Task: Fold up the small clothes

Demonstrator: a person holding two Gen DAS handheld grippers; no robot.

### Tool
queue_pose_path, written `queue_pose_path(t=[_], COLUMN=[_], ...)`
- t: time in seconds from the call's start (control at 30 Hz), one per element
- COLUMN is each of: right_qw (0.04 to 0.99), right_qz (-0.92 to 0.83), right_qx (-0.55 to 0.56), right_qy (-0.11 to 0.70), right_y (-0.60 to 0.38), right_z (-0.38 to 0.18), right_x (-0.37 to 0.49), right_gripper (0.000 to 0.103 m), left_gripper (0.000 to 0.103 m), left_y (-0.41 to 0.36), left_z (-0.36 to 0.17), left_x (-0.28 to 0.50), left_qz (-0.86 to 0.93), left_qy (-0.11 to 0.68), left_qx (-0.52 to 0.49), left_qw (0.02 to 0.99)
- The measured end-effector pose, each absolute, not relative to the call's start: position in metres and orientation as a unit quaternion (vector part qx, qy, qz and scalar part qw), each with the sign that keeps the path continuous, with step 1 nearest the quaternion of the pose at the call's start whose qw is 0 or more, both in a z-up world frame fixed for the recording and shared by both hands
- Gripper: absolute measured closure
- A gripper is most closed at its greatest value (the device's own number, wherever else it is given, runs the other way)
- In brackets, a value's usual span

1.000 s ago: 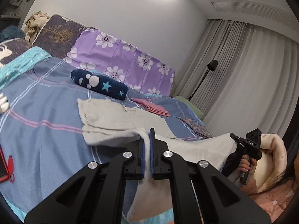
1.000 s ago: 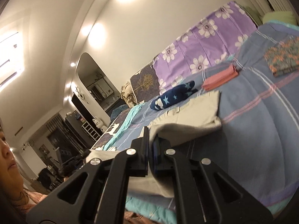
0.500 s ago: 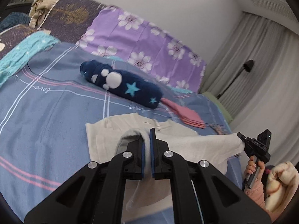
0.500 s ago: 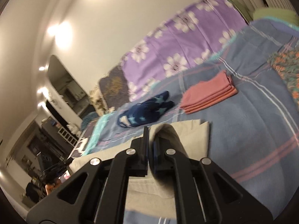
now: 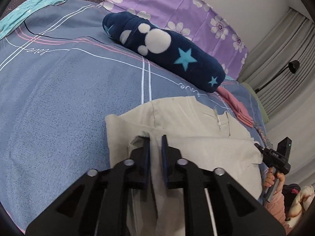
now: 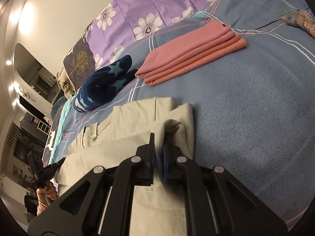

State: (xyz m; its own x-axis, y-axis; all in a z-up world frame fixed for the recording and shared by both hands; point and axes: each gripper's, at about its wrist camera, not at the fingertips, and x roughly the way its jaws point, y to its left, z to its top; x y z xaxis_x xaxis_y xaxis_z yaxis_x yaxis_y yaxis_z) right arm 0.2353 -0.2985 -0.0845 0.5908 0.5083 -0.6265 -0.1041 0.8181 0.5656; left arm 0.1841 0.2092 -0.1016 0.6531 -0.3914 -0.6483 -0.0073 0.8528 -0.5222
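Note:
A beige garment (image 5: 187, 122) lies on the blue bedspread (image 5: 59, 98), its near half folded over onto its far half. My left gripper (image 5: 156, 139) rests on the fold's left corner. Its jaws are opening, and the cloth sits loose in the gap between the pads. My right gripper (image 6: 158, 139) is at the garment's (image 6: 128, 122) right corner. Its jaws are just starting to open, and a ridge of cloth is still pinched up between them. Each gripper also shows at the edge of the other's view, held in a hand.
A rolled navy fleece with stars (image 5: 163, 49) lies just beyond the garment. A folded pink stack (image 6: 193, 51) sits to its right, with a floral cloth (image 6: 299, 21) further right. Purple flowered pillows (image 5: 187, 5) line the head of the bed.
Both grippers carried the garment's near edge forward and down, laying it over the far half. The left jaws have parted; the right jaws have parted slightly.

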Motion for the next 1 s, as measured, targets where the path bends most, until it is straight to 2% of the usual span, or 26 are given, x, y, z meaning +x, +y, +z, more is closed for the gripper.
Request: queue_pose_path(t=[0.07, 0.1, 0.27, 0.3, 0.33, 0.37, 0.4, 0.43, 0.47, 0.6, 0.73, 0.83, 0.87, 0.9, 0.97, 1.0], right_qw=[0.857, 0.855, 0.860, 0.861, 0.860, 0.860, 0.861, 0.861, 0.861, 0.854, 0.862, 0.868, 0.864, 0.860, 0.862, 0.869], right_qz=[0.182, 0.186, 0.194, 0.195, 0.197, 0.197, 0.196, 0.200, 0.202, 0.222, 0.175, 0.100, 0.093, 0.097, 0.117, 0.120], right_qx=[0.243, 0.243, 0.215, 0.209, 0.201, 0.193, 0.185, 0.180, 0.182, 0.244, 0.292, 0.267, 0.271, 0.278, 0.266, 0.245], right_qy=[0.417, 0.418, 0.420, 0.421, 0.425, 0.429, 0.431, 0.432, 0.430, 0.402, 0.376, 0.408, 0.415, 0.418, 0.415, 0.412], right_y=[-0.301, -0.302, -0.302, -0.301, -0.299, -0.297, -0.295, -0.293, -0.293, -0.302, -0.318, -0.320, -0.321, -0.322, -0.324, -0.322], right_z=[-0.083, -0.081, -0.069, -0.068, -0.068, -0.067, -0.067, -0.066, -0.063, -0.038, -0.015, -0.028, -0.034, -0.038, -0.042, -0.043], right_x=[0.230, 0.226, 0.209, 0.206, 0.204, 0.203, 0.202, 0.202, 0.201, 0.209, 0.252, 0.289, 0.293, 0.293, 0.283, 0.277], right_gripper=[0.090, 0.090, 0.081, 0.081, 0.081, 0.082, 0.086, 0.095, 0.097, 0.098, 0.097, 0.094, 0.094, 0.094, 0.085, 0.081], left_gripper=[0.063, 0.060, 0.059, 0.062, 0.070, 0.094, 0.098, 0.098, 0.098, 0.098, 0.098, 0.087, 0.082, 0.081, 0.077, 0.068], left_y=[0.209, 0.206, 0.195, 0.191, 0.188, 0.185, 0.182, 0.180, 0.179, 0.181, 0.196, 0.204, 0.207, 0.212, 0.217, 0.218], left_z=[-0.094, -0.090, -0.084, -0.087, -0.090, -0.092, -0.094, -0.092, -0.090, -0.059, -0.024, -0.030, -0.039, -0.052, -0.064, -0.066], left_x=[0.173, 0.168, 0.137, 0.133, 0.131, 0.130, 0.130, 0.129, 0.128, 0.137, 0.176, 0.221, 0.233, 0.243, 0.242, 0.239], left_qz=[-0.114, -0.117, -0.135, -0.133, -0.130, -0.128, -0.132, -0.131, -0.131, -0.159, -0.122, 0.015, 0.043, 0.042, 0.017, 0.008], left_qy=[0.394, 0.391, 0.402, 0.414, 0.421, 0.426, 0.431, 0.429, 0.425, 0.382, 0.326, 0.323, 0.337, 0.360, 0.371, 0.369], left_qx=[-0.240, -0.234, -0.194, -0.179, -0.167, -0.154, -0.148, -0.146, -0.144, -0.182, -0.219, -0.167, -0.158, -0.171, -0.203, -0.205], left_qw=[0.880, 0.883, 0.885, 0.883, 0.882, 0.882, 0.880, 0.882, 0.884, 0.892, 0.911, 0.931, 0.927, 0.916, 0.906, 0.907])
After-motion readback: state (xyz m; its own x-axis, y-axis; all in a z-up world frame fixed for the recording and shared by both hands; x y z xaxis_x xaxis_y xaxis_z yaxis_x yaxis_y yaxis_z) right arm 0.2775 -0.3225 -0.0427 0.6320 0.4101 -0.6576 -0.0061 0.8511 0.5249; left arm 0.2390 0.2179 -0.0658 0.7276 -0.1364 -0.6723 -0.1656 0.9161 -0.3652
